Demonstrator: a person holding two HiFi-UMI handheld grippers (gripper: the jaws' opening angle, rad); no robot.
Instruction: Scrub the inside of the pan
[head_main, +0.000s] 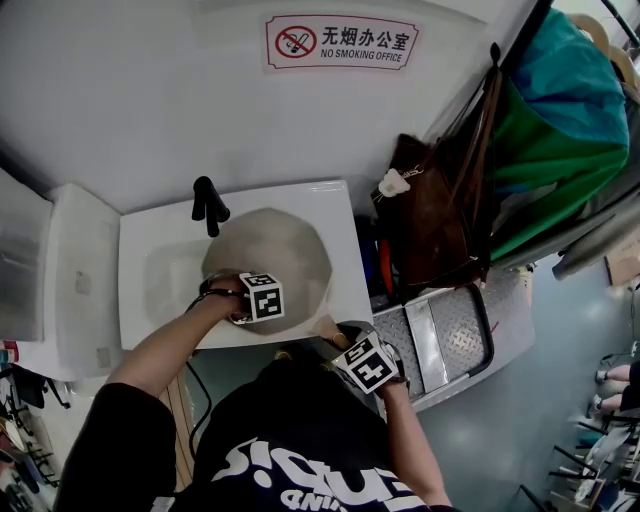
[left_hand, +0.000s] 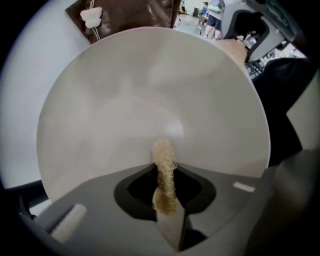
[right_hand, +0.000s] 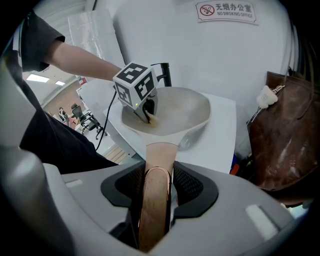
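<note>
White wall, bearing a no-smoking sign (head_main: 341, 41), backs a white sink (head_main: 135, 260). The pan (head_main: 295, 245) is rested over its basin, pale bowl upward, just in front of the black tap (head_main: 208, 204). A strip of fibrous scrubber (left_hand: 163, 159) is pinched tight between the jaws of the left tongs (left_hand: 165, 186), which are pointed down into the bowl, and its tip is pressed on the pan's inner surface. The handle (right_hand: 159, 156) is clamped by the right tongs (right_hand: 156, 200), jaws closed onto it, so the pan is steadied. The scrubbing step is judged to be under way. For the next move, the scrubber should be swept across the floor and up the walls, with pressure applied and the handle gripped firmly.
</note>
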